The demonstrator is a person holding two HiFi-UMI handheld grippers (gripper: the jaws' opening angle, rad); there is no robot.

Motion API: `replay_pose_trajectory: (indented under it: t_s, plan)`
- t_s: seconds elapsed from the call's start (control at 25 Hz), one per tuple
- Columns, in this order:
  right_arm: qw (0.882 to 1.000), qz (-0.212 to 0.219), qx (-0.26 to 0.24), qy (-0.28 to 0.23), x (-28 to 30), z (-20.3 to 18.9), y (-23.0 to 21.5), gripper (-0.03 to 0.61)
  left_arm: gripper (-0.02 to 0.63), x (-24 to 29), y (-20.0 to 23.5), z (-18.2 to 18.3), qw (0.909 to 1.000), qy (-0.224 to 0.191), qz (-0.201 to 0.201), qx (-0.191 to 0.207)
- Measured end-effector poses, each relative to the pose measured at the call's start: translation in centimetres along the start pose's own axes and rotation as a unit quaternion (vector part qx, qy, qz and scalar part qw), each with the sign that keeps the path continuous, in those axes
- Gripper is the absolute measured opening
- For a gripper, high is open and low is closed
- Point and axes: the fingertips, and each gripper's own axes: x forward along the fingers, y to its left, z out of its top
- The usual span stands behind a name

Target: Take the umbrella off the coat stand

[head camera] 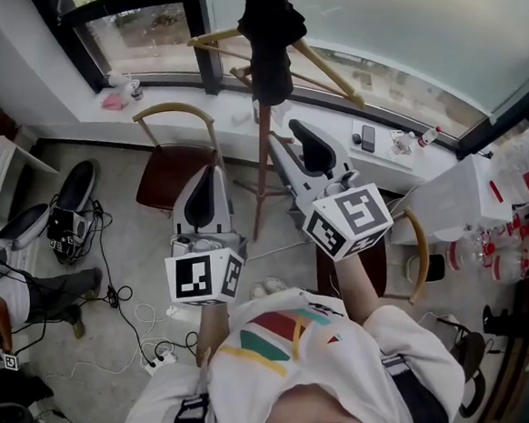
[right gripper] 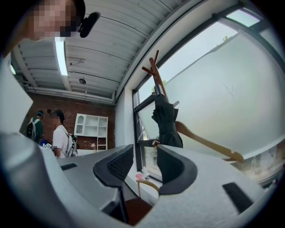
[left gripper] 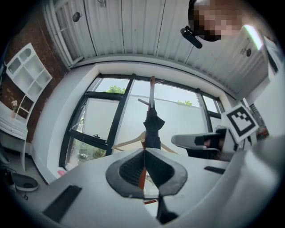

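Directly ahead, at your twelve o'clock, the folded black umbrella (head camera: pixel 269 32) hangs high on the wooden coat stand (head camera: pixel 258 175), which stands on the floor just before the window ledge (head camera: pixel 238 103). Its canopy droops along the pole below the top pegs (right gripper: pixel 153 69), so it probably hangs from one of them and must be lifted clear rather than pulled straight out. A chair (head camera: pixel 172 168) sits at eleven o'clock, near the stand's foot.

You hold both tools raised and roughly level, aimed at the stand, apparently to approach the umbrella at its own height. The right tool (head camera: pixel 288 142) leads at about one o'clock and is the nearer to the pole. Its jaws stand moderately apart with nothing between them; past them the umbrella shows in line with the gap but well apart from the pads. The left tool (head camera: pixel 207 176) trails at eleven o'clock with its jaws pressed together on nothing. Neither tool touches the umbrella or the stand.
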Motion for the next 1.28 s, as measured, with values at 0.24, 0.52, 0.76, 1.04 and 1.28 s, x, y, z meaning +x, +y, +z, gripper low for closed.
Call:
replay_pose_trajectory:
  t_s: [0.24,0.52,0.76,1.04,1.28]
  plan:
    - [0.999,-0.02,-0.037,0.009,4.3,3.3,-3.2,0.26,0.008,0.5,-0.8,-0.8,0.9999,0.002,-0.016,-0.002]
    - [0.998,-0.033,-0.035,0.029,9.2,5.0,-6.9,0.295,0.008,0.9,-1.6,-1.7,0.9995,0.003,-0.031,0.001]
    - [0.998,-0.023,-0.019,0.059,12.2,4.3,-7.6,0.296,0.008,0.9,-1.2,-1.8,0.9997,0.012,-0.023,-0.001]
    - [0.995,-0.038,-0.031,0.087,13.7,2.4,-8.2,0.296,0.008,0.8,-1.1,-2.4,0.9997,0.014,-0.019,0.0]
    - [0.994,-0.044,-0.051,0.091,14.0,2.1,-8.3,0.286,0.008,0.4,-0.9,-2.7,0.9997,0.018,-0.014,-0.001]
